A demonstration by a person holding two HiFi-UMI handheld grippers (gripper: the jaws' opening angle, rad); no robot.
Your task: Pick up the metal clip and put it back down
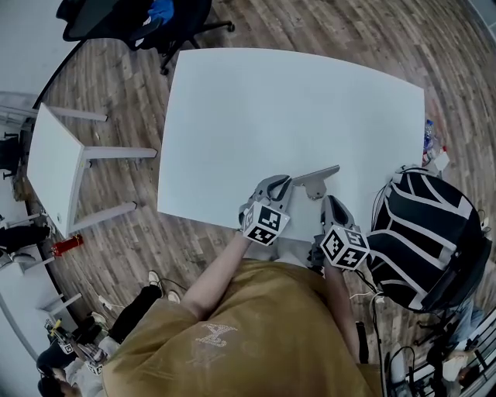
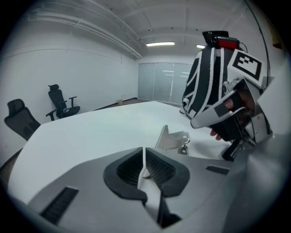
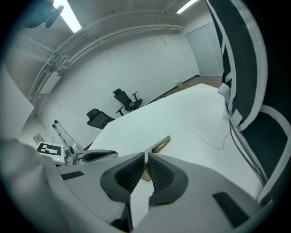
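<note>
The metal clip [image 1: 314, 180] is a bent grey bracket lying on the white table [image 1: 294, 108] near its front edge. In the left gripper view the metal clip [image 2: 173, 139] lies just beyond the tips, slightly to the right. In the right gripper view the metal clip [image 3: 159, 143] shows as a thin bar just past the jaws. My left gripper [image 1: 277, 186] [image 2: 144, 151] is just left of the clip, jaws shut and empty. My right gripper [image 1: 332, 203] [image 3: 146, 155] is just below and right of the clip, jaws shut with nothing gripped.
A black and white backpack [image 1: 426, 233] [image 2: 211, 77] sits close at the table's right side. A small white side table [image 1: 54, 167] stands to the left, with a black office chair [image 1: 139, 19] beyond the far corner. Two office chairs [image 3: 127, 99] stand by the far wall.
</note>
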